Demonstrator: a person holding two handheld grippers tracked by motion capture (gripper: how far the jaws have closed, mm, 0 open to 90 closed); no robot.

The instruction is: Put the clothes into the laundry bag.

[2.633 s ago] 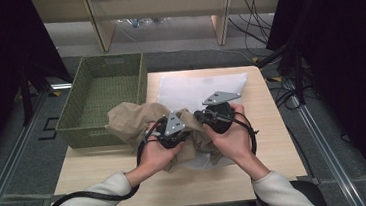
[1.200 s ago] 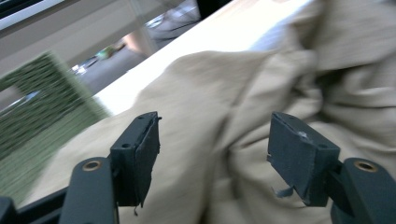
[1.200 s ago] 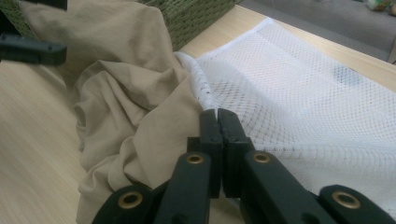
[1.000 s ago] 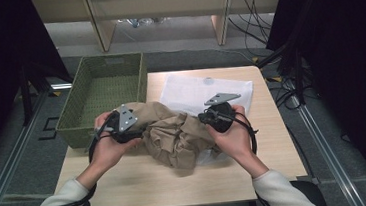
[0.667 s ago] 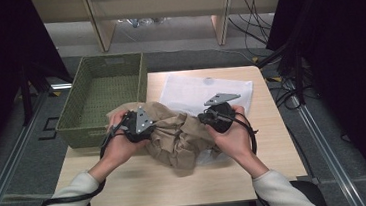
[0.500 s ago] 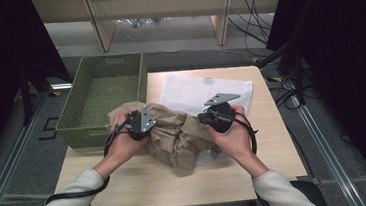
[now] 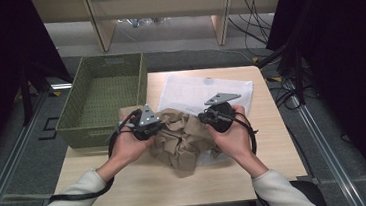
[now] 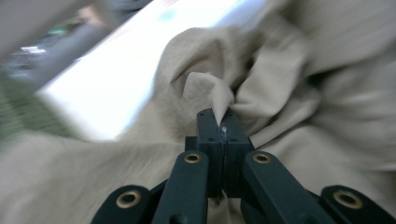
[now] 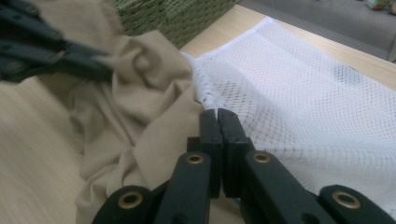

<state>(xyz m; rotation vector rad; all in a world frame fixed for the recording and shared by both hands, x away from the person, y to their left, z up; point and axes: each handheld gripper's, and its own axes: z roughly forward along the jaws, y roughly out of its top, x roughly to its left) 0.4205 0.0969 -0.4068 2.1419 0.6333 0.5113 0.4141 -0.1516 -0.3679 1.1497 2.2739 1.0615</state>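
Beyond the left gripper (image 7: 159, 127) stands the green woven basket (image 7: 101, 97), and ahead of the right gripper (image 7: 207, 118) the white mesh bag (image 7: 205, 88) lies flat. Between them the crumpled beige cloth (image 7: 182, 140) is heaped on the wooden table (image 7: 178, 186). The left gripper view, blurred, shows its jaws, just closed, pinching a cloth fold (image 8: 212, 93); the right gripper view shows jaws clamped at the mesh bag's edge (image 9: 210, 100), what they pinch being hidden.

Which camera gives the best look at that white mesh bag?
The right gripper view: the white mesh bag lies close, its netting plain. The high view shows its whole outline, partly under the tan cloth. The left gripper view gives a white blur.
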